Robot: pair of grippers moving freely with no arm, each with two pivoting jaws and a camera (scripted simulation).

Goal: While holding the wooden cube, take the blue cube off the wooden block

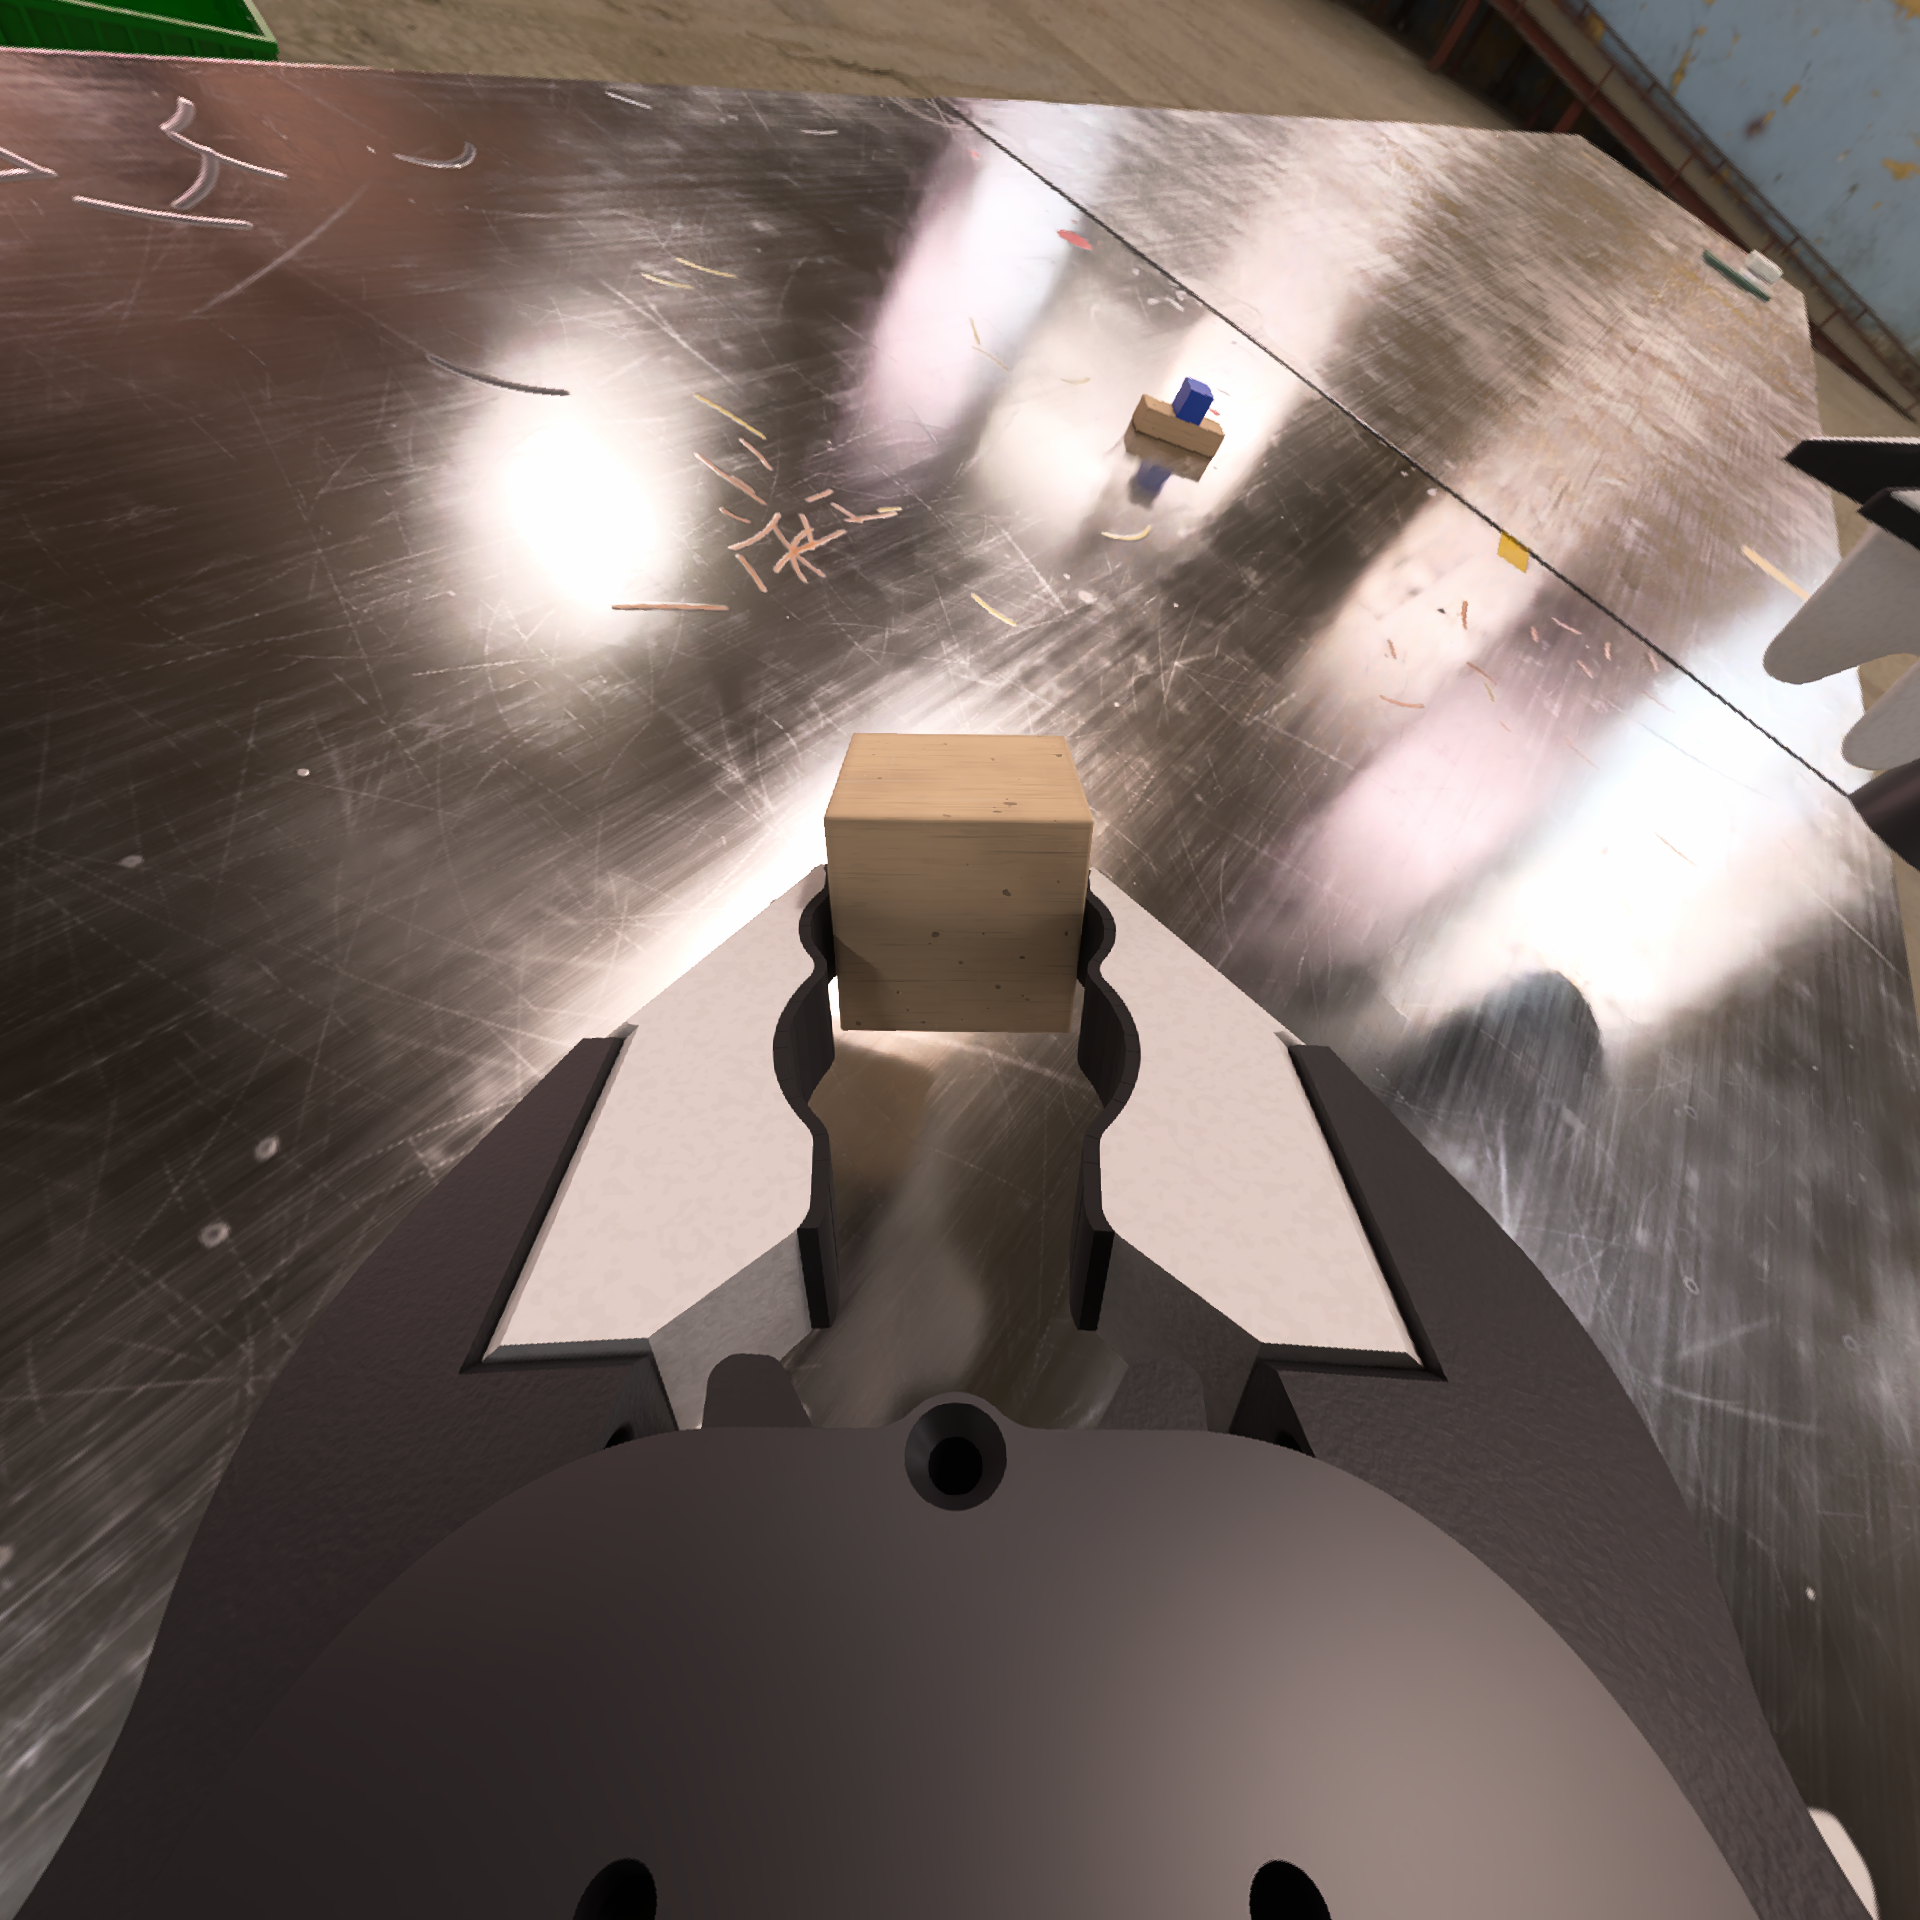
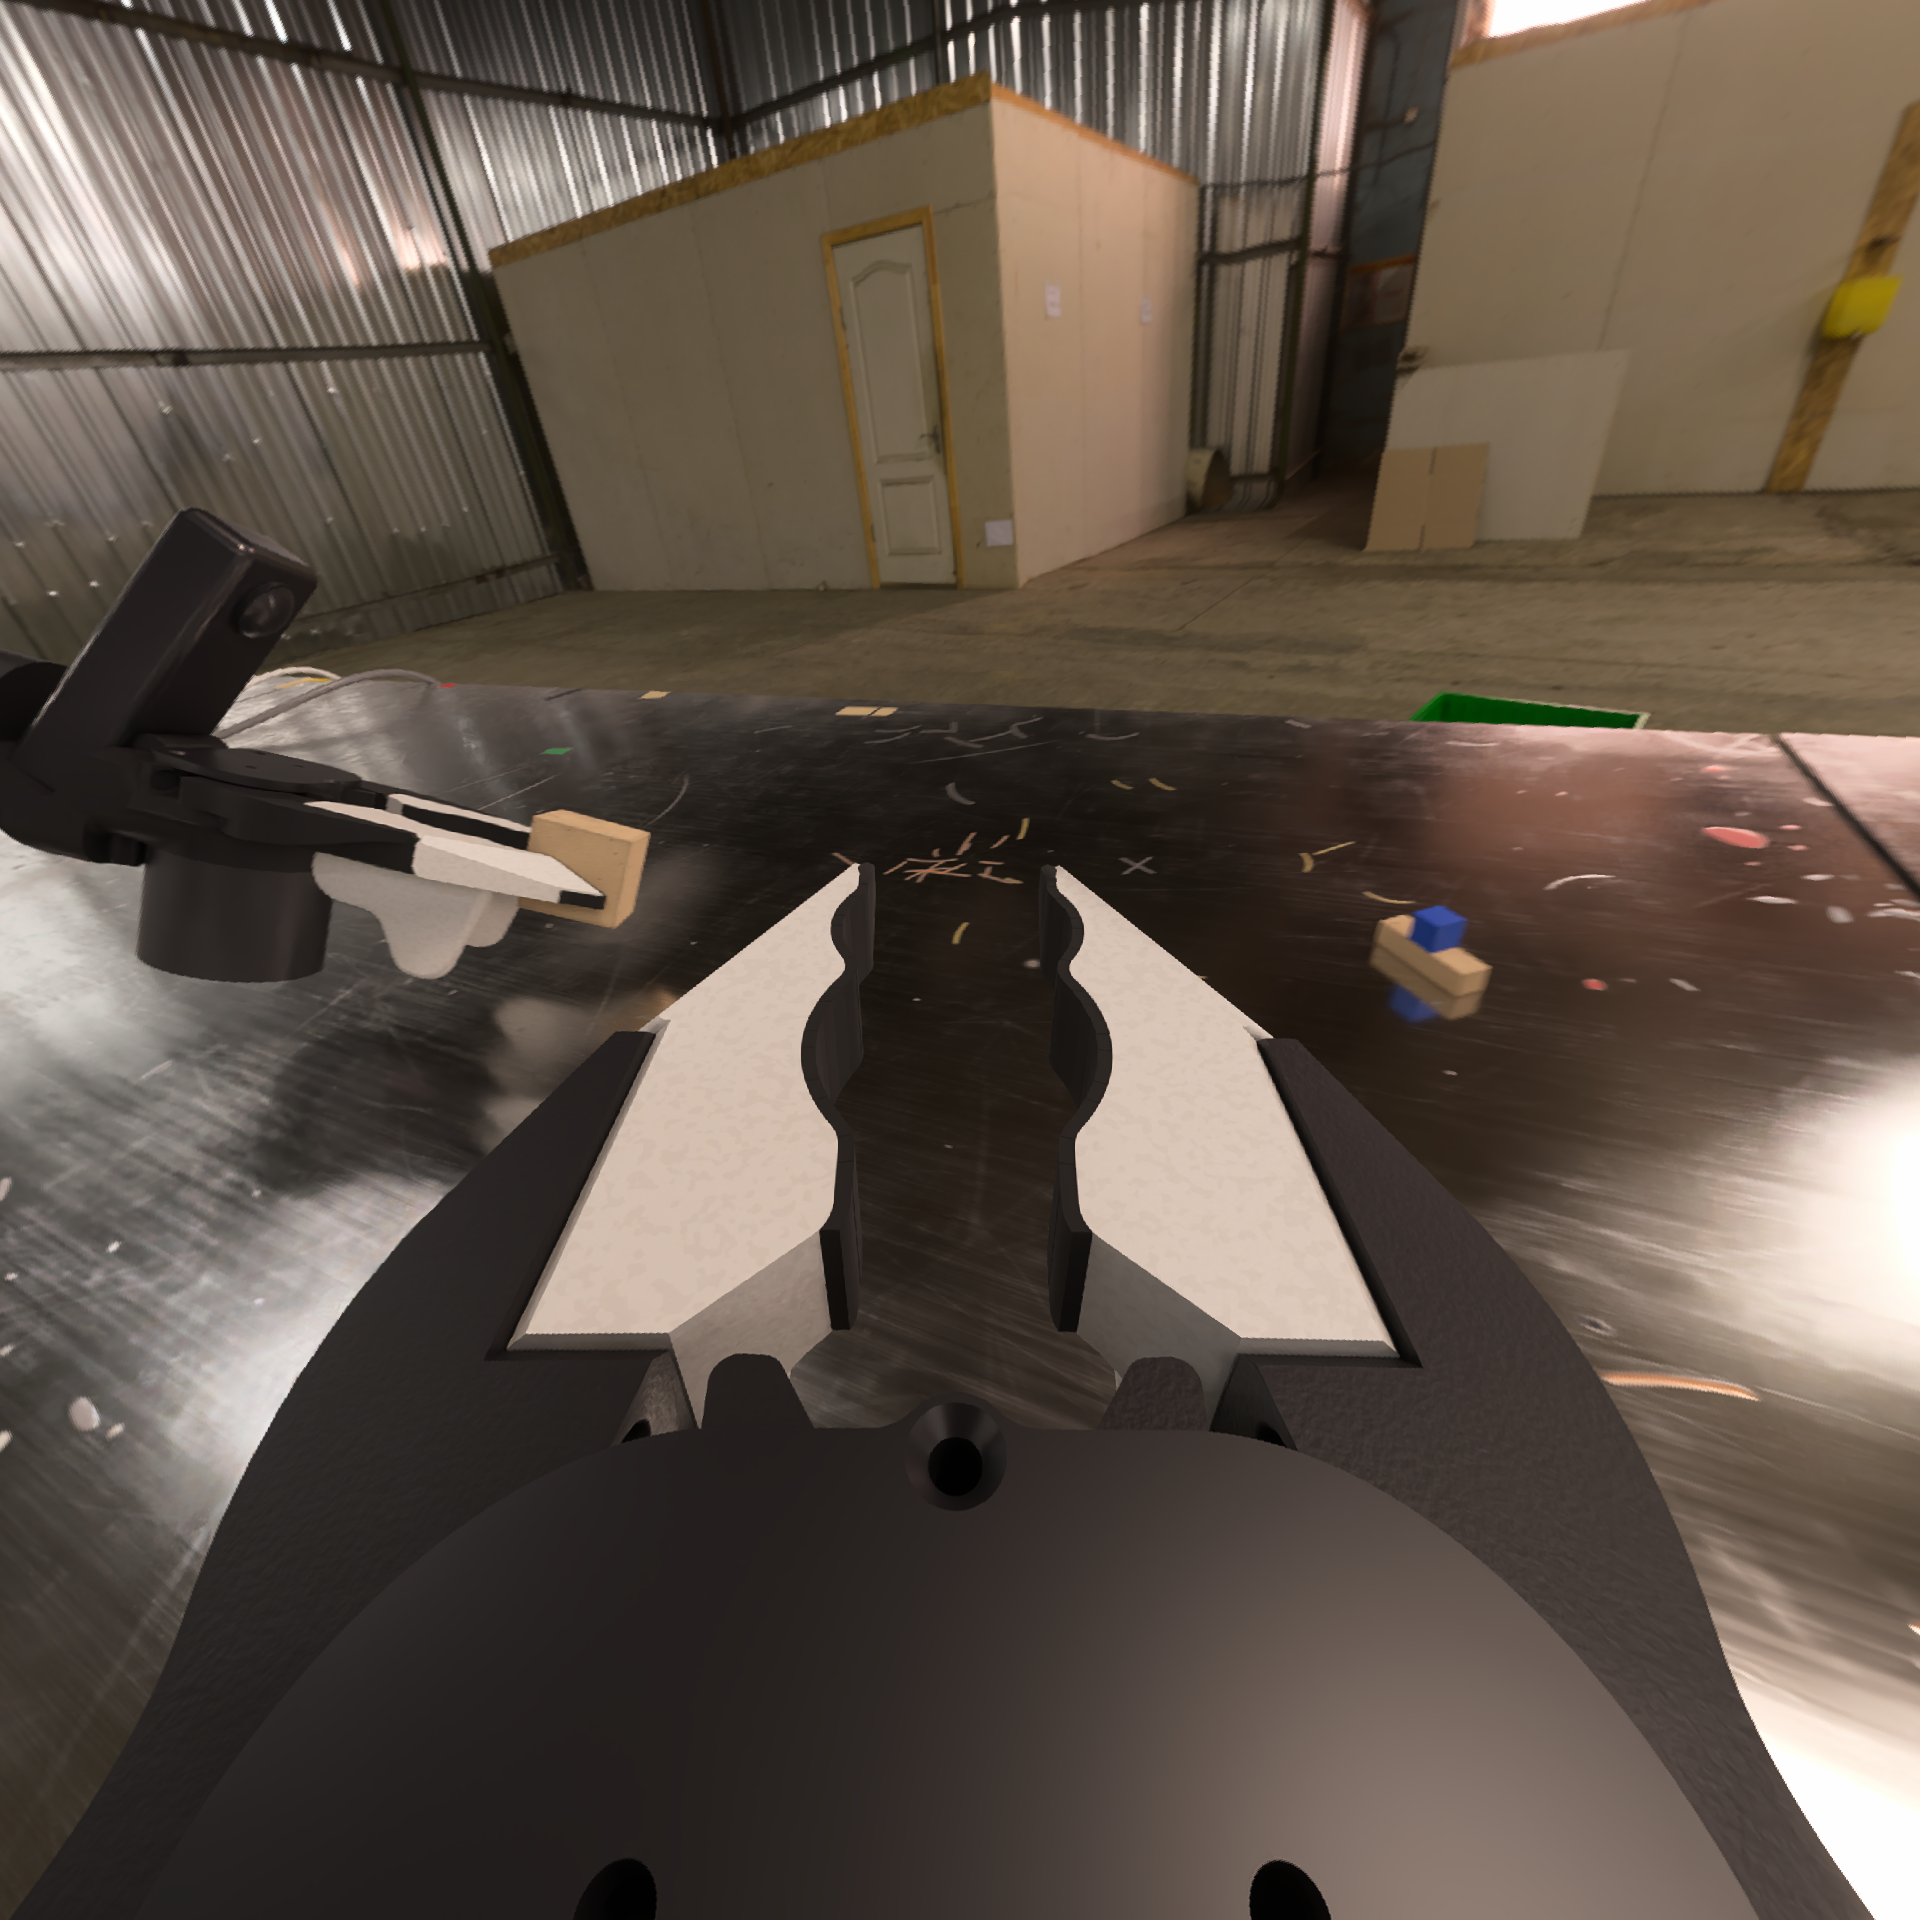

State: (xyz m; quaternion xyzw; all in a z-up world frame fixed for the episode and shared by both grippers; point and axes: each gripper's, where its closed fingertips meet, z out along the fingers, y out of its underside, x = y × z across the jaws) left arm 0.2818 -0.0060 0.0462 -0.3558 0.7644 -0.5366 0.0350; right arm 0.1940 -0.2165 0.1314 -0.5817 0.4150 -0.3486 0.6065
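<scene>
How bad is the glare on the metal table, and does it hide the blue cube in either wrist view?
Left wrist view: bright glare patches on the table, one just behind the blue cube, still readable atop the wooden block. Right wrist view: glare low right; blue cube clear, mirrored below.

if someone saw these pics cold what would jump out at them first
First, the wooden cube clamped between the fingers of the left tool, held clear above the scratched, shiny metal table. Next, the small blue cube sitting on the wooden block farther off on the table, to the right of the right tool, which is open and empty.
</scene>
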